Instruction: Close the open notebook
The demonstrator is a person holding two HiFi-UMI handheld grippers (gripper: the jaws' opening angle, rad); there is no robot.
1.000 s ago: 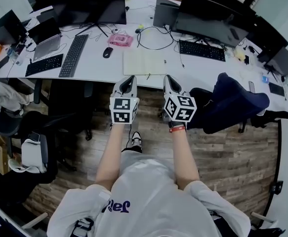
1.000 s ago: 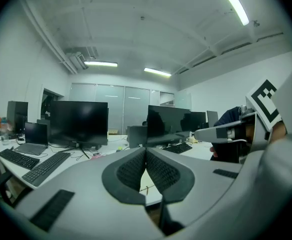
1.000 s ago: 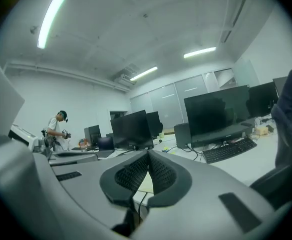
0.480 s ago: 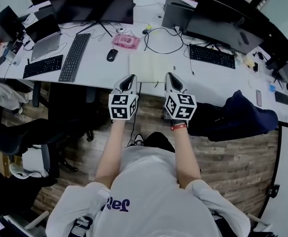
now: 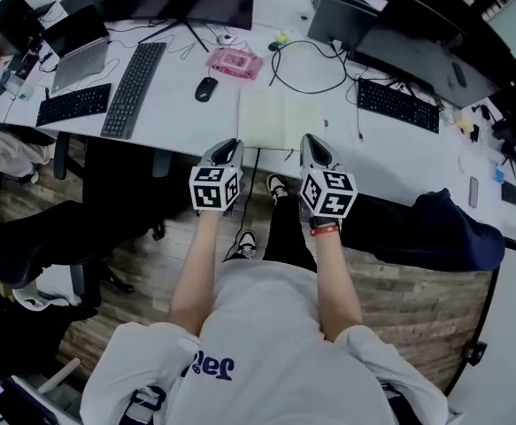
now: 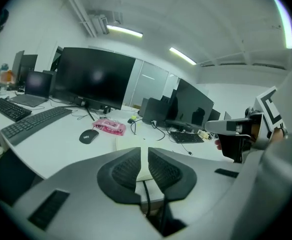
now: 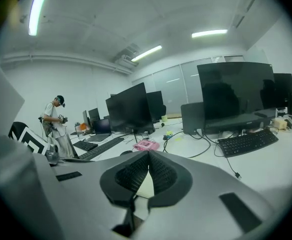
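Note:
The open notebook (image 5: 280,118) lies flat with cream pages up, near the front edge of the white desk (image 5: 173,104). Both grippers hover side by side just in front of that edge, pointing at the notebook and apart from it. My left gripper (image 5: 231,142) faces the left page; its jaws have just been opening and stand a narrow slit apart with nothing between them (image 6: 144,151). My right gripper (image 5: 309,138) faces the right page, and its pads meet at the tips (image 7: 148,155). The notebook (image 6: 128,144) shows just past the left jaws.
A black mouse (image 5: 206,88) and a pink case (image 5: 234,62) lie beyond the notebook. Keyboards (image 5: 134,76) (image 5: 397,104), monitors and a looped cable (image 5: 297,69) crowd the desk. A chair with a dark jacket (image 5: 443,228) stands right. A person (image 7: 55,124) stands far off.
Both grippers have moved forward and down toward the desk's front edge, and the notebook now sits closer in front of them.

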